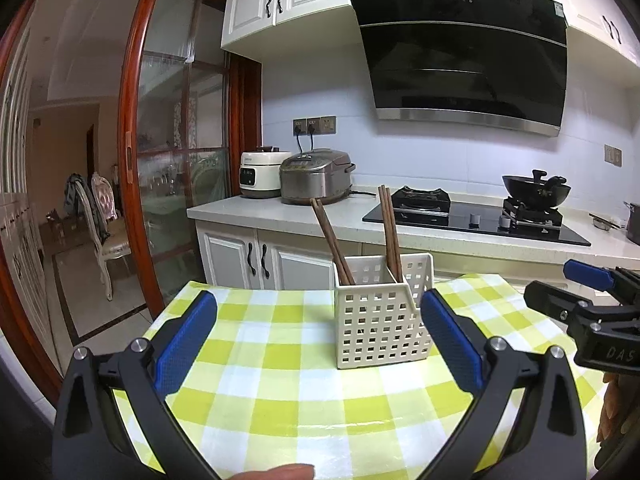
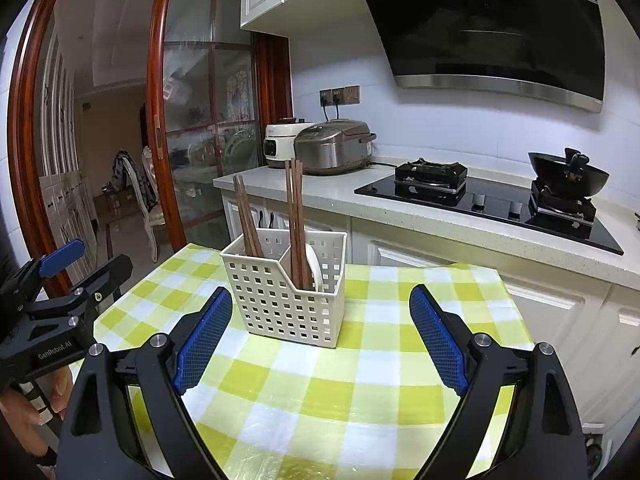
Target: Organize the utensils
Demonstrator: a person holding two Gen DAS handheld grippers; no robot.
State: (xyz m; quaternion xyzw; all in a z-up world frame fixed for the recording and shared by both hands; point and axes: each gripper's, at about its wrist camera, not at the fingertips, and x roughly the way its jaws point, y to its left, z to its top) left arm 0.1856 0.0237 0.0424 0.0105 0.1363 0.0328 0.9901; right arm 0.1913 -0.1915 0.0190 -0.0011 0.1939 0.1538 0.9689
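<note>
A white perforated utensil caddy (image 1: 380, 320) (image 2: 286, 292) stands on a table with a green-and-white checked cloth (image 1: 280, 384) (image 2: 340, 392). It has two compartments. Brown chopsticks (image 1: 330, 240) (image 2: 247, 216) lean in the left one, and more chopsticks (image 1: 390, 232) (image 2: 296, 220) stand in the right one beside a white spoon (image 2: 316, 268). My left gripper (image 1: 320, 344) is open and empty, just in front of the caddy. My right gripper (image 2: 320, 336) is open and empty, in front of the caddy and slightly to its right.
Behind the table runs a kitchen counter (image 1: 352, 216) with two rice cookers (image 1: 316, 176), a gas hob (image 1: 472, 216) and a black wok (image 1: 536, 192). A wooden sliding glass door (image 1: 176, 152) is at the left. The table's far edge lies just behind the caddy.
</note>
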